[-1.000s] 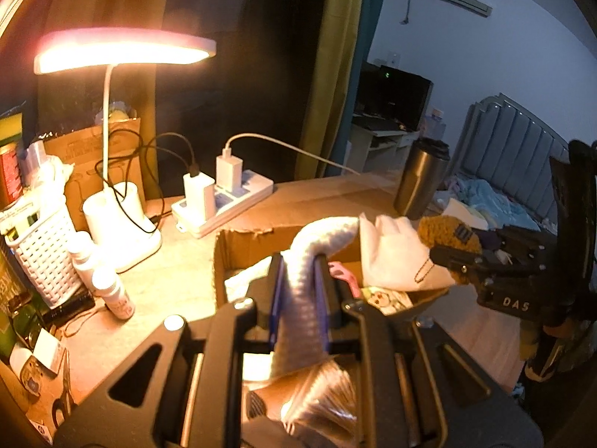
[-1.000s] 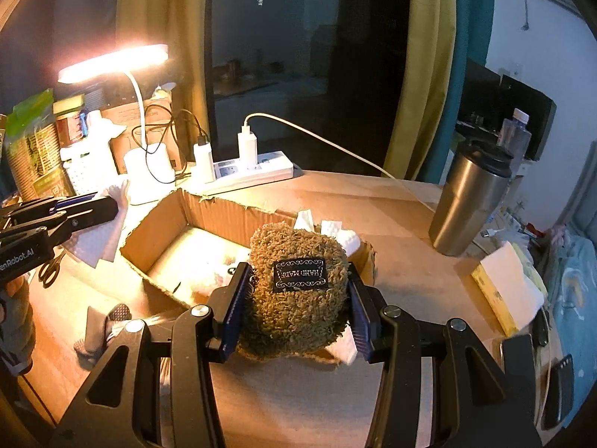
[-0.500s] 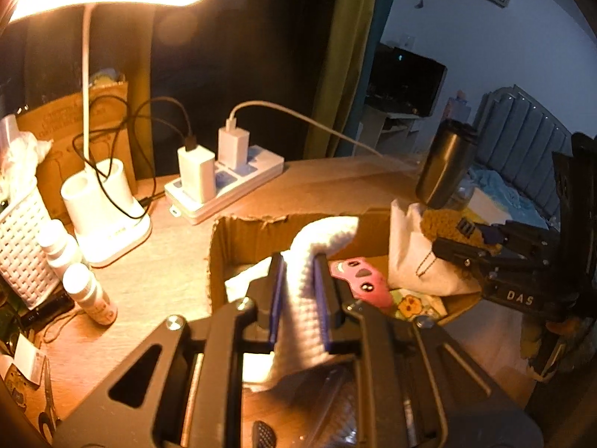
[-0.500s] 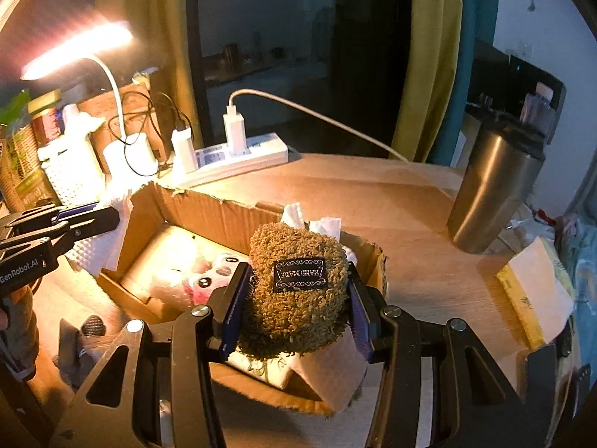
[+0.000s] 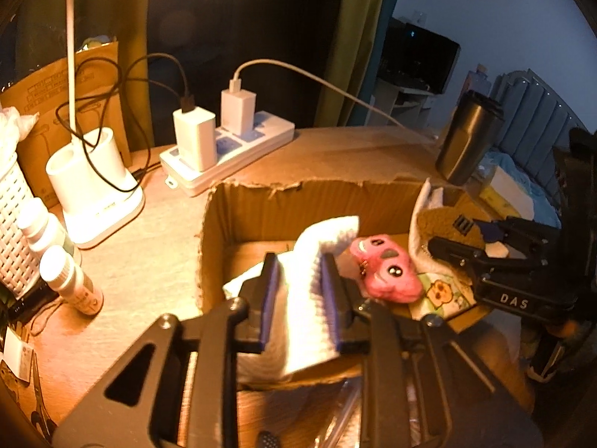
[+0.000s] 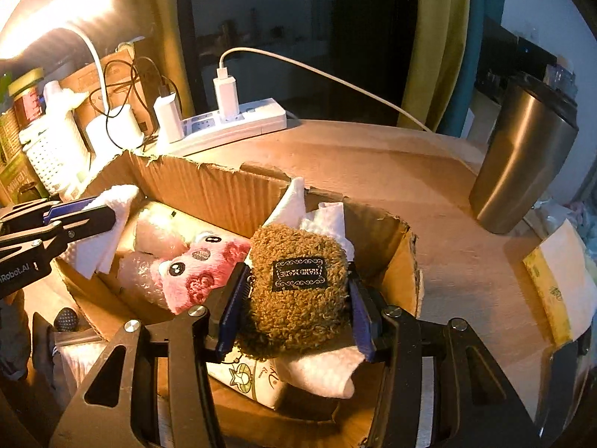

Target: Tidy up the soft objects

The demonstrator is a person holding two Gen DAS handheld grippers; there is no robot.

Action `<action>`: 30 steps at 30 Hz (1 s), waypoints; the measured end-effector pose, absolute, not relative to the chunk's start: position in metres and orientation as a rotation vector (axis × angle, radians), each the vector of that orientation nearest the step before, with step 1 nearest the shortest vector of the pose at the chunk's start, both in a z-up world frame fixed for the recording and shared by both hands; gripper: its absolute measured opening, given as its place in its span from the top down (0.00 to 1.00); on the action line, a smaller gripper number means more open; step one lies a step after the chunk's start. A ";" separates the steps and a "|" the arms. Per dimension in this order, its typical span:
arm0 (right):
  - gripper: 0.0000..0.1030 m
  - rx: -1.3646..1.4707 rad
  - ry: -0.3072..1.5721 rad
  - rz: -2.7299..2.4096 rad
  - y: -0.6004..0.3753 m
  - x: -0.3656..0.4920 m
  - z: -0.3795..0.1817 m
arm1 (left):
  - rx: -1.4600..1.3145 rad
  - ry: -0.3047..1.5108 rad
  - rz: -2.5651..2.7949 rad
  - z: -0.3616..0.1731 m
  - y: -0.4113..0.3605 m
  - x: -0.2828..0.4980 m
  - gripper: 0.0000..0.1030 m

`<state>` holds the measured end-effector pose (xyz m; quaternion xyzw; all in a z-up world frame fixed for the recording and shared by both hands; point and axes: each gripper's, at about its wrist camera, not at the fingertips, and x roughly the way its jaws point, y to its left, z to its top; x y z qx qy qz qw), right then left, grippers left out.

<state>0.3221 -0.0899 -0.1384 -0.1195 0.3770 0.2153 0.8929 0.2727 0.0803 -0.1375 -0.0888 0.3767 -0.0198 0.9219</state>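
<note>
— Over the cardboard box (image 6: 209, 190), what was each tool doing?
— Left gripper (image 5: 298, 295) was opening around the white cloth (image 5: 317, 246); right gripper (image 6: 294, 298) was opening, brown fuzzy pouch (image 6: 294, 287) between its pads.
— Advice?
— Release low; keep clear of the pink plush (image 6: 197, 272) at left.

Desk's pretty cluttered: a white power strip (image 5: 238, 156) with two chargers plugged in, a lamp base (image 5: 93, 190) beside it, little white bottles (image 5: 69, 280) near a lattice basket (image 5: 13, 224), and a steel tumbler (image 6: 522, 164) off right.
</note>
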 end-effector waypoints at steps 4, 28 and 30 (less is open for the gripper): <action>0.37 -0.239 0.770 0.447 -0.092 0.318 -0.133 | -0.177 0.786 -0.029 -0.137 0.080 0.273 0.74; 0.30 -0.259 0.651 0.452 -0.084 0.239 -0.087 | -0.204 0.649 -0.014 -0.093 0.090 0.206 0.30; 0.30 -0.264 0.649 0.453 -0.082 0.234 -0.086 | -0.207 0.642 -0.012 -0.092 0.091 0.198 0.30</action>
